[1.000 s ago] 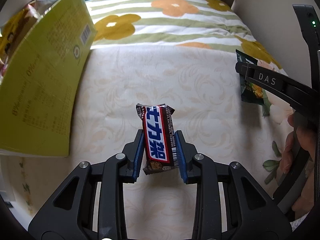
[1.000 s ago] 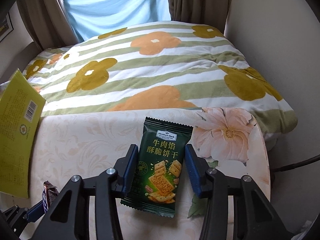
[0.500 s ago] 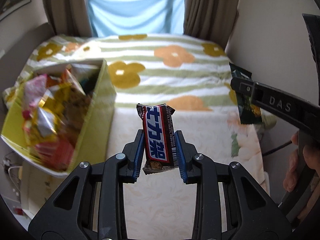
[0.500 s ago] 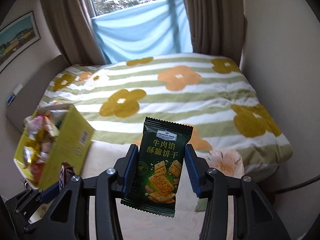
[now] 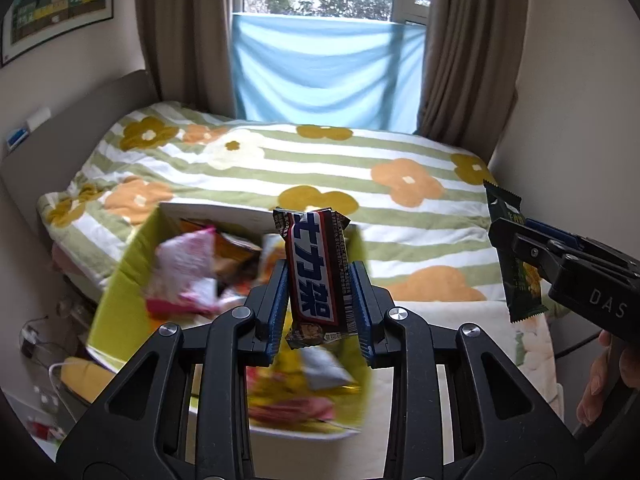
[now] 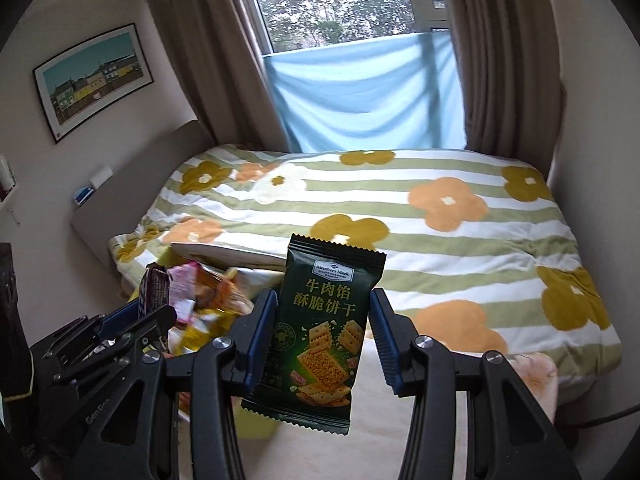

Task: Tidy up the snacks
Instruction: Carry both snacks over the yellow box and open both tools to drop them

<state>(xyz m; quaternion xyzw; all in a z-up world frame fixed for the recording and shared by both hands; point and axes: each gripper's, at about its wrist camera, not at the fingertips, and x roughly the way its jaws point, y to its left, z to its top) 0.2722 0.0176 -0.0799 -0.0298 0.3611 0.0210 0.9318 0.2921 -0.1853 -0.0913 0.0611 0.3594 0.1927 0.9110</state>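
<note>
A brown, blue-and-white wrapped chocolate bar is clamped upright in the left claw, above an open yellow-green cardboard box filled with mixed snack packets. A dark green foil packet of crackers is gripped upright by the right claw. Beyond, a bed with a green-striped flowered cover is seen.

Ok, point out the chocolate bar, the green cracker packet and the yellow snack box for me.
chocolate bar [image 5: 316, 276], left wrist view, middle of its blue label.
green cracker packet [image 6: 326, 322], right wrist view, centre of its printed front.
yellow snack box [image 5: 120, 284], left wrist view, its left inner wall.
</note>
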